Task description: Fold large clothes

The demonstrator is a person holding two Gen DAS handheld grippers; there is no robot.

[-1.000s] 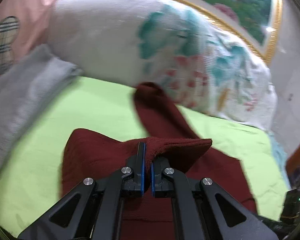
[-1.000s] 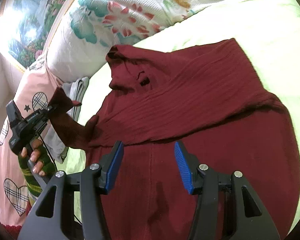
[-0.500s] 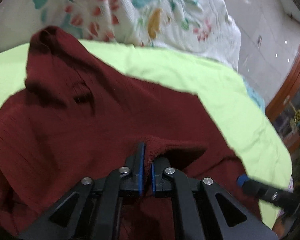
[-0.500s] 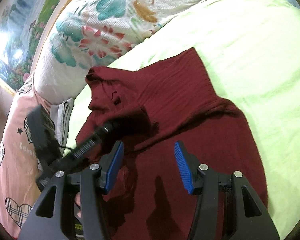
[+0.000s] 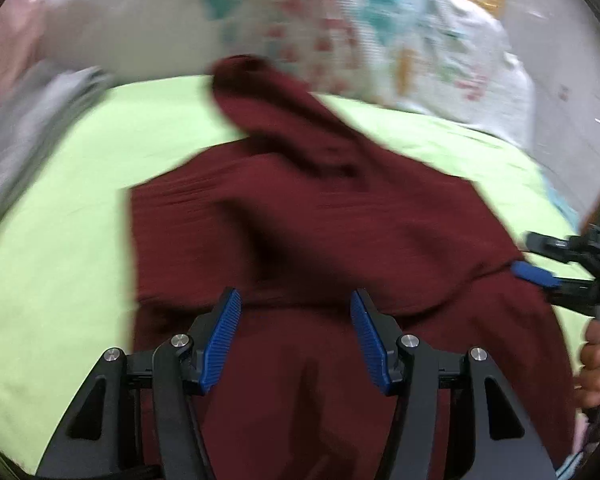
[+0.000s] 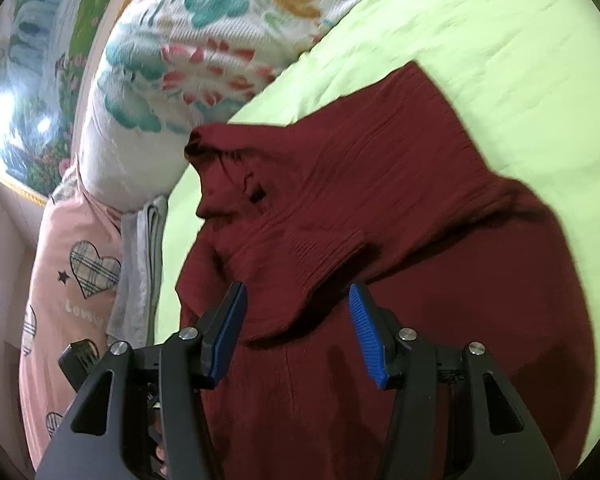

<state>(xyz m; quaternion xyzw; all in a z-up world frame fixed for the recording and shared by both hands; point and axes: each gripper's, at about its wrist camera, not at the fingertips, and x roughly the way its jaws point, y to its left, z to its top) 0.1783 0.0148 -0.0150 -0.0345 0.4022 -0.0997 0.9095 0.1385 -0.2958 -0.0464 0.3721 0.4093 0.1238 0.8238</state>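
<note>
Dark red sweater (image 6: 400, 240) spread out on the lime green bed sheet (image 6: 480, 60), collar end up against the floral pillow (image 6: 204, 60). Both sleeves folded in across the chest, one cuff lying over the middle (ribbed knit, pretty clear in the right wrist view). Left claw (image 5: 295, 334) wide open, blue pads apart, nothing pinched, hanging over the lower half of the sweater. Right claw (image 6: 296, 326) same deal: spread open, empty, hovering just above the folded sleeve. Right claw also peeking in at the right edge of the left wrist view, beside the sweater's side, with some of the person's fingers (image 5: 596, 364) below it. Left view fairly blurry. Grey folded cloth (image 6: 140, 264) tucked beside the pink heart-print pillow (image 6: 72, 280), off to the sweater's left.
</note>
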